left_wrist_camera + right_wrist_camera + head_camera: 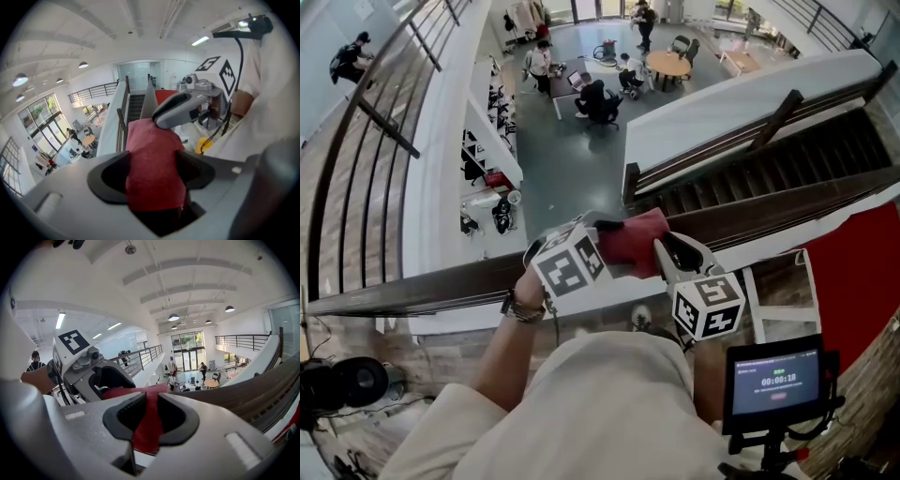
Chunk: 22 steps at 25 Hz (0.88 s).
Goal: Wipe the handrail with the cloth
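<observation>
we are holding the cloth [633, 242] on the top of the handrail [431, 286], just in front of us. the left tongs [154, 171] are pinching its left part firmly, and the red fabric is filling the whole gap between the jaws. the right tongs [151, 417] are taking the right part. their jaws seem to be pressing on a thinner fold, though the view there is not fully clear. so both hands are already at the cloth, side by side, and neither is nearer.

in the head view the handrail is running with its long axis from lower left to upper right, so we are judging that the wipe is asking for a slide along this line. the rail is looking bare in both directions.

beyond it the hall is opening far below, with people [598, 98], and a staircase [787, 164] is going down at the right. a small screen [773, 380] is standing at our right side, away from the rail.
</observation>
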Available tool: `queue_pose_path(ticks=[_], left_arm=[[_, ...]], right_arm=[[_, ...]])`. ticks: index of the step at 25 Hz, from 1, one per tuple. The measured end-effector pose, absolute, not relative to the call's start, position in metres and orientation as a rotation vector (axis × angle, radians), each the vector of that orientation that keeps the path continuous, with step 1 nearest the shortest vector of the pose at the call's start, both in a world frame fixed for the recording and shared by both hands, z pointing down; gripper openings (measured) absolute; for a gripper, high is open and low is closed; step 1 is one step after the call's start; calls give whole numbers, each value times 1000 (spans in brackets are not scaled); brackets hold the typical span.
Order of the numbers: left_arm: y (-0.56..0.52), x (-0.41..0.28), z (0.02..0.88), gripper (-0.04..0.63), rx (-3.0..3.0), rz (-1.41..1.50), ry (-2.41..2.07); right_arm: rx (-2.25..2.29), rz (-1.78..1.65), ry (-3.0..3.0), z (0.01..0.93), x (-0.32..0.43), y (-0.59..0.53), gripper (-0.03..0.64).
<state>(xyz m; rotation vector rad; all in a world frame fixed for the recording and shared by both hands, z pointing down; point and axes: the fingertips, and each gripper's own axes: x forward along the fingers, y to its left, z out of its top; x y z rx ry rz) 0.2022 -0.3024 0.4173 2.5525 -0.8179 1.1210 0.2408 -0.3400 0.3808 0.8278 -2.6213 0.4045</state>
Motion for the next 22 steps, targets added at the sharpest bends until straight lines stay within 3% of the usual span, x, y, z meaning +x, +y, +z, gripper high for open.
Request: queue_pose_path(ticks=[22], left_arm=[[-315,220,421,336,2485,1184,-824]], right_arm=[[756,367,-2647,380,259,-353,70]])
